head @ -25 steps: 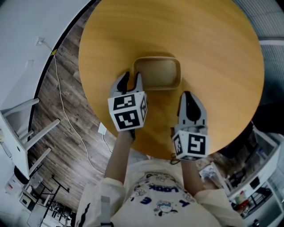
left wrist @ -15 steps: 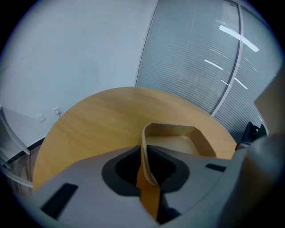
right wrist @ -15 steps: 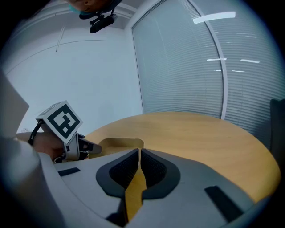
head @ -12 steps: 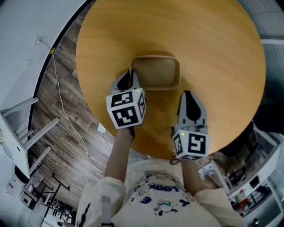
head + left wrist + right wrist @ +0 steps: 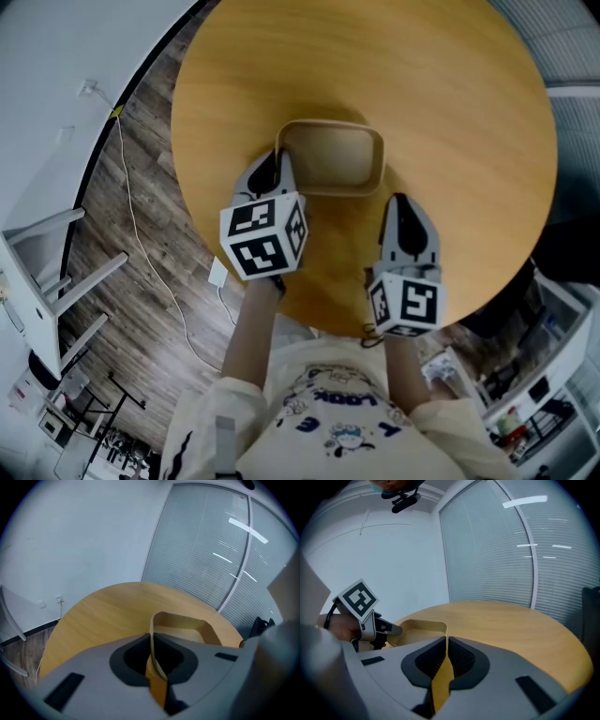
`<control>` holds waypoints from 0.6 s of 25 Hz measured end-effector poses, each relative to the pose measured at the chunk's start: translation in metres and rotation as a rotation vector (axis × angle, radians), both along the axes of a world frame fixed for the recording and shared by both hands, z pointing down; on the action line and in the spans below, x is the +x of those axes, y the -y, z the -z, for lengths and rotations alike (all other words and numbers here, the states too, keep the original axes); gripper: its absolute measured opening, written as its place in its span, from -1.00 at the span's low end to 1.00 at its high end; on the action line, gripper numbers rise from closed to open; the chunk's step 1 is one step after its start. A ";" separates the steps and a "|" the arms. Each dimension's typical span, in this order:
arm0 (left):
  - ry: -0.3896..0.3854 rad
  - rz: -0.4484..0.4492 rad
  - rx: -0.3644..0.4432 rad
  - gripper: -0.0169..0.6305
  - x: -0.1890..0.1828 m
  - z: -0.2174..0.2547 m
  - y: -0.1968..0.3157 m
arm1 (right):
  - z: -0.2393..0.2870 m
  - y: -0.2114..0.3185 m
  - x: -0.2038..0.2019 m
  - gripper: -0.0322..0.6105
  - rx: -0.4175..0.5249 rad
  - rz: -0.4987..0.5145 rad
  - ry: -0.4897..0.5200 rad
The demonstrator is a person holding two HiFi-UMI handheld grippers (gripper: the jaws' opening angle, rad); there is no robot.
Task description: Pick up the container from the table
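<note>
A shallow tan rectangular container [image 5: 333,155] sits on the round wooden table [image 5: 450,103], nearer its front edge. My left gripper [image 5: 278,164] is at the container's near-left corner, and its jaws are closing with the thin side wall [image 5: 151,630] between them; the pads press on that wall. The rest of the container [image 5: 187,625] stretches ahead of the jaws. My right gripper [image 5: 401,204] rests over the table just right of the container, shut with nothing in it. In the right gripper view the container [image 5: 419,626] and the left gripper [image 5: 391,630] lie to the left of my right gripper [image 5: 446,644].
The table's front edge [image 5: 309,323] is close to the person's body. On the wood floor to the left, a white cable [image 5: 141,234] and white furniture legs [image 5: 66,272] are in view. A cluttered shelf [image 5: 525,403] stands at lower right. Glass panels with blinds [image 5: 220,550] rise behind the table.
The left gripper's jaws went from wide open beside the container's corner to closed on its left wall. The right gripper stayed where it was.
</note>
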State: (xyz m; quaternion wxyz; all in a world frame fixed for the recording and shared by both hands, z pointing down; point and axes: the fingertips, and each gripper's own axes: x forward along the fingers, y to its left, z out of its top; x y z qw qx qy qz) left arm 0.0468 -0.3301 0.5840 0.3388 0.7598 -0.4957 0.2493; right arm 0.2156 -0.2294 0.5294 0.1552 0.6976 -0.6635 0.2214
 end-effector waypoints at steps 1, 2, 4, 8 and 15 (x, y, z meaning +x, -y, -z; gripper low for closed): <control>-0.003 0.001 0.012 -0.90 -0.002 0.006 0.000 | 0.004 0.000 0.000 -0.84 0.009 0.000 -0.004; -0.005 0.002 0.025 -0.90 -0.003 0.013 0.001 | 0.009 0.000 0.000 -0.84 0.020 0.002 -0.009; -0.015 0.005 0.055 -0.90 -0.006 0.028 0.001 | 0.019 -0.002 0.000 -0.85 0.043 -0.001 -0.019; -0.043 0.013 0.113 -0.90 -0.012 0.061 -0.001 | 0.040 -0.006 -0.003 -0.84 0.090 -0.009 -0.037; -0.101 0.024 0.222 -0.90 -0.030 0.126 -0.013 | 0.094 -0.011 -0.017 -0.84 0.203 -0.004 -0.074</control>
